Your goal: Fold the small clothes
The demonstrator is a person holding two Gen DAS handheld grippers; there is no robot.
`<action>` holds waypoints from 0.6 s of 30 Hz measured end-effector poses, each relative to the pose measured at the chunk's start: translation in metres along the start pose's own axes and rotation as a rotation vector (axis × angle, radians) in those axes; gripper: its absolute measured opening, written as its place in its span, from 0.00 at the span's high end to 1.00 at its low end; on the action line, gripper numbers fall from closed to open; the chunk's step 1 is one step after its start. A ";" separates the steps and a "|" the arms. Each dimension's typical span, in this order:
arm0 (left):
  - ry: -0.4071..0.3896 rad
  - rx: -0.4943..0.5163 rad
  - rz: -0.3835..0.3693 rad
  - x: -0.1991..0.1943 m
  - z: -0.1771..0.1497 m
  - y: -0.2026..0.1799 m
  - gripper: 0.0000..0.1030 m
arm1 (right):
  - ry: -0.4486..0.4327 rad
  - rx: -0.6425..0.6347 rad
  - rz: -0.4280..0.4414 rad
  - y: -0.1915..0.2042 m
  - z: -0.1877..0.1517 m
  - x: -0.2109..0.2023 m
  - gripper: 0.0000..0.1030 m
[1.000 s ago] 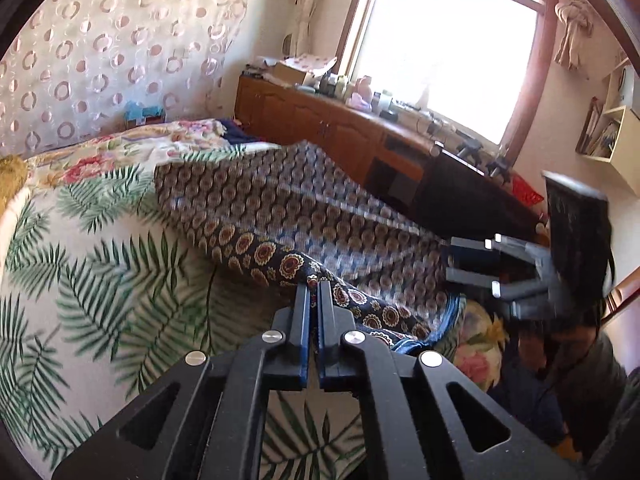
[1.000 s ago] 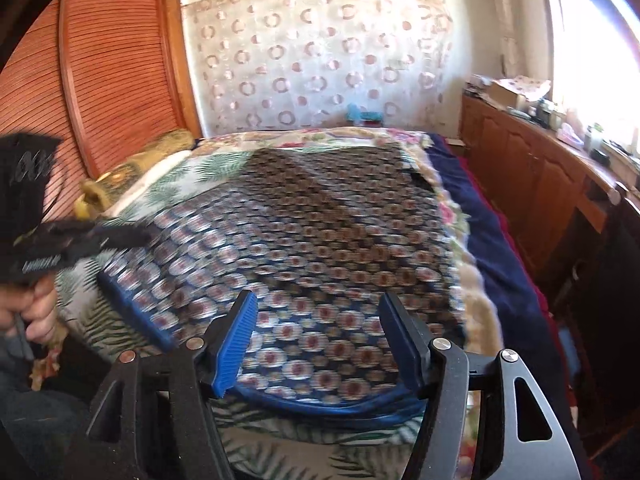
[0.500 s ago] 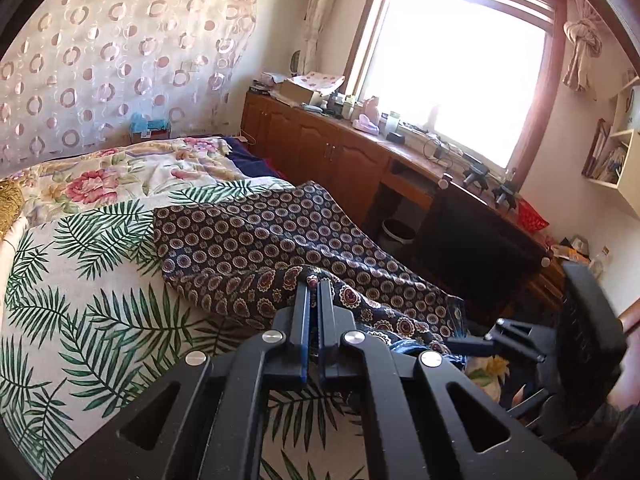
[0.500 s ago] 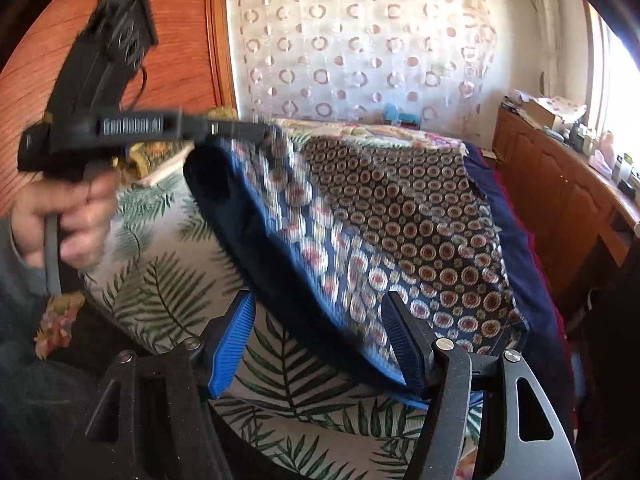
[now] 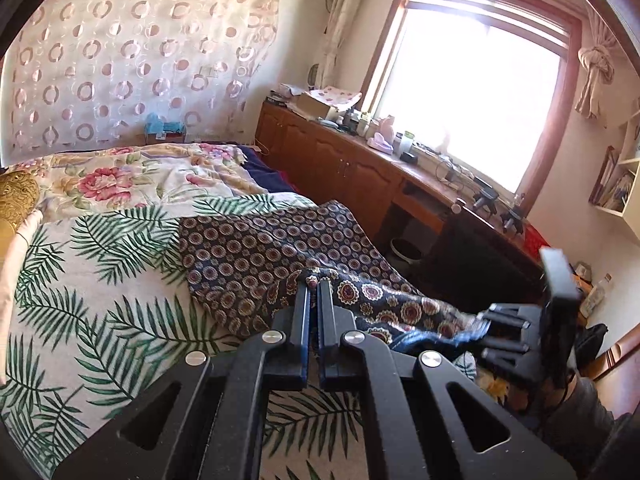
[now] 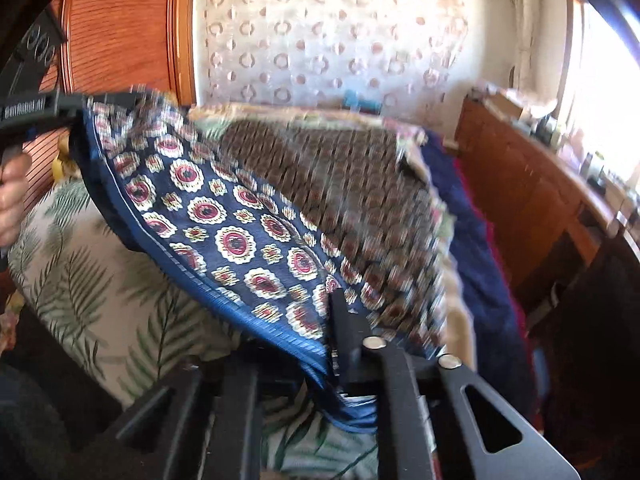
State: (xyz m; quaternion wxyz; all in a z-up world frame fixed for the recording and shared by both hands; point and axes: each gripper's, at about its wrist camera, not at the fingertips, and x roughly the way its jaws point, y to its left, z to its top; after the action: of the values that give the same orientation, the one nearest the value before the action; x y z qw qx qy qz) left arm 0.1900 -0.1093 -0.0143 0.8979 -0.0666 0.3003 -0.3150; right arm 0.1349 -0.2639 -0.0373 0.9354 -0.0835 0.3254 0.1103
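Right wrist view: my right gripper (image 6: 334, 316) had just clamped the patterned cloth's (image 6: 224, 236) hem; left gripper (image 5: 314, 286) gripped its other corner, ready for folding.

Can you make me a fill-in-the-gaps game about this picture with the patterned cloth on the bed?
1. The cloth has a border coloured ____.
2. The bedsheet under it is printed with green ____.
3. The left hand-held gripper is ____ on the cloth's edge.
4. The right hand-held gripper has just been closing, and the thing between its fingers is the ____.

Missing words: blue; leaves; shut; cloth
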 end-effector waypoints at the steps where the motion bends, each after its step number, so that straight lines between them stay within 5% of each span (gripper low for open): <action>1: -0.004 -0.001 0.007 0.000 0.001 0.002 0.97 | -0.017 -0.004 -0.007 -0.002 0.009 0.000 0.93; 8: -0.014 -0.039 0.027 0.005 0.010 0.024 0.96 | -0.137 -0.017 -0.019 -0.011 0.072 0.006 0.95; 17: 0.021 -0.068 0.075 0.033 0.033 0.058 0.95 | -0.166 -0.050 0.020 -0.017 0.110 0.058 0.95; 18: 0.027 -0.064 0.084 0.037 0.035 0.062 0.90 | -0.162 -0.056 0.023 -0.019 0.113 0.067 0.95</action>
State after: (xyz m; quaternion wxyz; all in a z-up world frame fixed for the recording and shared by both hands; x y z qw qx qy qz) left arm 0.2658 -0.0845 -0.0232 0.9036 -0.0784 0.3249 -0.2681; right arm 0.2579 -0.2462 0.0102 0.9546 -0.0966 0.2466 0.1363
